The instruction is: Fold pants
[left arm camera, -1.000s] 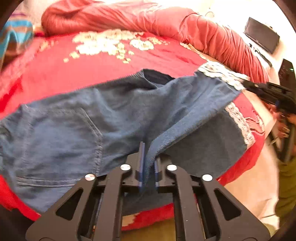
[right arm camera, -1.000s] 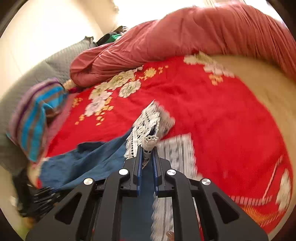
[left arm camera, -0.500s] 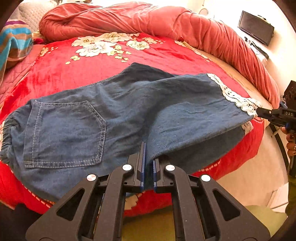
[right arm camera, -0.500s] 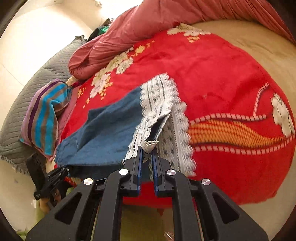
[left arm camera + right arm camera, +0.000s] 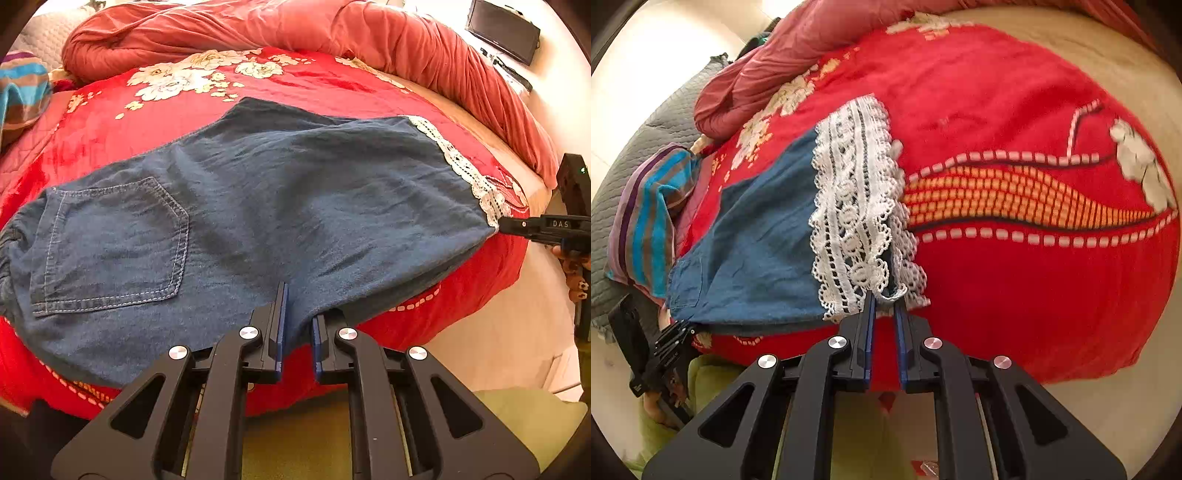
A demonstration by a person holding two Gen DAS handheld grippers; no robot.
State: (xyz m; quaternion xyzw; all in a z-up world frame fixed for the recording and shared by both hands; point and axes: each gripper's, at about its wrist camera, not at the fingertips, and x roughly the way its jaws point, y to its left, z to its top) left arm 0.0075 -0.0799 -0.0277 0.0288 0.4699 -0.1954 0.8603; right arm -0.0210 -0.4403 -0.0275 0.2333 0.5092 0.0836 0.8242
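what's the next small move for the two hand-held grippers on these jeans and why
Probably open both and back off. The jeans already lie flat on the red blanket, one leg over the other, lace cuffs stacked. The left hand-held gripper pinches the near edge, the right hand-held gripper the cuff corner; freed, they can regrasp for the cross fold.

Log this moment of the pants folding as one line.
blue denim pants flat on red floral blanket | left gripper grips near edge | right gripper grips white lace hem
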